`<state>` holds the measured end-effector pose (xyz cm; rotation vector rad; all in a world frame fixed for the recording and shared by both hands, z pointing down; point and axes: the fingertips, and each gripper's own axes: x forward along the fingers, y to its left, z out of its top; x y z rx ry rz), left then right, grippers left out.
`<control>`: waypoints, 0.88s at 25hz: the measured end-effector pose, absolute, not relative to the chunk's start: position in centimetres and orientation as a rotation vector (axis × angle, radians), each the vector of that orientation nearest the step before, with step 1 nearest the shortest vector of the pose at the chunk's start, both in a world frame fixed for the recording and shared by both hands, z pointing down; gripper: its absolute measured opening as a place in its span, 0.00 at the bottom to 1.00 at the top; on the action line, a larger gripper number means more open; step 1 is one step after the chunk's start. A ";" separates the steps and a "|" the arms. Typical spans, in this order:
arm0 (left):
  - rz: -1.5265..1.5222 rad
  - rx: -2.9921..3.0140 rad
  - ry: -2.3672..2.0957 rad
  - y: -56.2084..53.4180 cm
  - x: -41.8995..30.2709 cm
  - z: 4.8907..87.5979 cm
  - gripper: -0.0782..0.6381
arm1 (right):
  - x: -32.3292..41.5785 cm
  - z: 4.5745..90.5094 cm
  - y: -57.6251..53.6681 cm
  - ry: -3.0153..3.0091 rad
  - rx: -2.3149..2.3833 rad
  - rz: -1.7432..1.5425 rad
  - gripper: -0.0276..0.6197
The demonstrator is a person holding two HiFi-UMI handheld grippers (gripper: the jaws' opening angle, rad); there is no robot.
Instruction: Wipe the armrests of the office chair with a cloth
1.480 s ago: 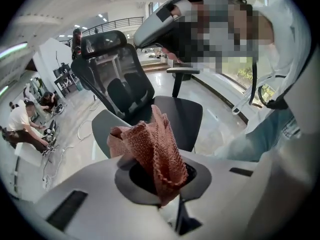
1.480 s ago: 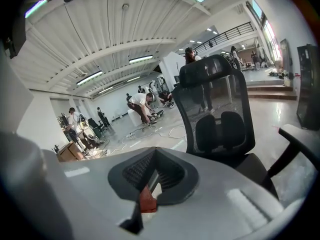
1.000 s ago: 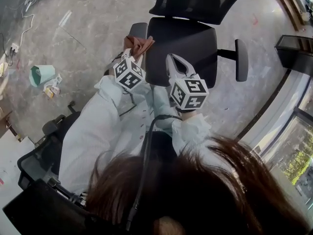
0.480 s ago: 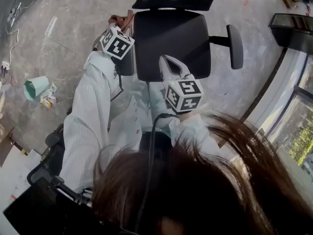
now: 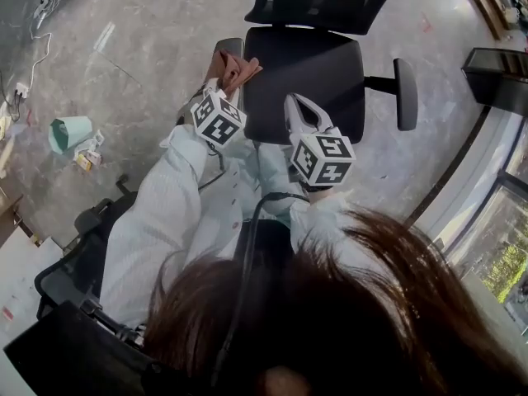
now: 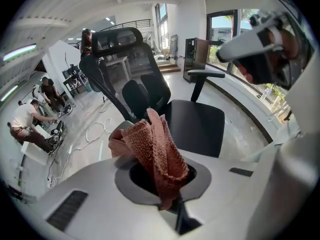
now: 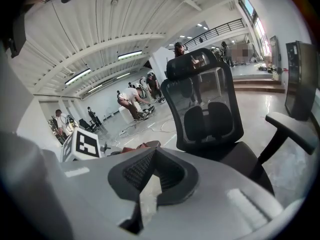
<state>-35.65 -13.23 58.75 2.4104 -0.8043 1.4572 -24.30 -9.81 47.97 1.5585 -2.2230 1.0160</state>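
A black office chair [image 5: 305, 77] stands ahead of me, with its left armrest [image 5: 232, 48] and right armrest [image 5: 404, 93]. My left gripper [image 5: 225, 82] is shut on a crumpled reddish-brown cloth [image 5: 234, 68], which lies against the near part of the left armrest. In the left gripper view the cloth [image 6: 150, 144] bulges up out of the jaws of the left gripper [image 6: 161, 178] and hides the fingertips. My right gripper [image 5: 302, 110] hovers over the seat's front edge, shut with nothing in it. In the right gripper view the right gripper [image 7: 150, 156] faces the mesh backrest [image 7: 205, 109].
A green bin [image 5: 69, 127] and scraps lie on the floor at left, with cables [image 5: 37, 23] further back. A black cabinet [image 5: 499, 81] stands at right. Another black chair [image 5: 78, 262] is behind me at left. People [image 6: 30, 124] work far off.
Half a second ago my left gripper was further forward along the left armrest with the cloth; it has drawn back toward me. The right gripper has hardly moved.
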 end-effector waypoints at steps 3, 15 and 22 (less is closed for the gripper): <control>1.458 2.398 -0.788 -9.7 -35.6 58.4 0.16 | -23.9 47.4 -9.5 -2.241 1.555 0.997 0.04; 1.413 2.289 -0.734 -1.5 -35.6 57.0 0.16 | -24.1 45.2 -8.7 -2.320 1.499 0.974 0.04; 1.407 2.303 -0.710 -2.2 -35.6 57.3 0.16 | -25.0 45.8 -8.6 -2.332 1.446 0.979 0.04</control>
